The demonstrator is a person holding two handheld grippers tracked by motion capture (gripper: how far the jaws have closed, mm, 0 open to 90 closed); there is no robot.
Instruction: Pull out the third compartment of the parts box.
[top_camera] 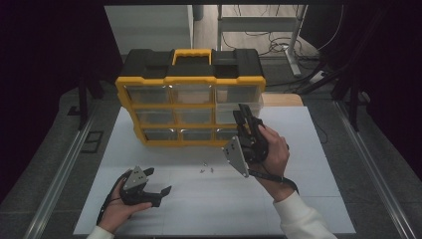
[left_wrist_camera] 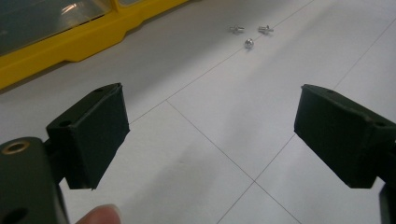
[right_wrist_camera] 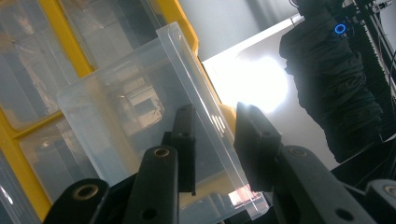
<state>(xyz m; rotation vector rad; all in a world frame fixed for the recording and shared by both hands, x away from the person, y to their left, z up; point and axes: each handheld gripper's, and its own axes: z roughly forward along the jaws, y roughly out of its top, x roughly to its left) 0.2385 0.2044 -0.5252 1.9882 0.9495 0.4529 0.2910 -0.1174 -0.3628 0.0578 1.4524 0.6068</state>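
Note:
A yellow and black organizer (top_camera: 174,106) with clear drawers stands at the back of the white mat. One clear drawer (top_camera: 226,113) on its right side sticks out of its slot. My right gripper (top_camera: 243,115) is shut on that drawer's wall. In the right gripper view the clear drawer (right_wrist_camera: 126,107) has one jaw inside it and one outside, with my right gripper (right_wrist_camera: 215,116) closed over the rim. My left gripper (top_camera: 159,180) rests open near the front left of the mat. Its jaws (left_wrist_camera: 210,135) stand wide apart and hold nothing. Three small screws (top_camera: 206,167) lie mid-mat.
The screws (left_wrist_camera: 250,35) lie ahead of my left gripper, just short of the organizer's yellow base (left_wrist_camera: 70,46). The white mat (top_camera: 298,199) has open room at the front and right. Cables and a table leg (top_camera: 293,45) are on the floor behind.

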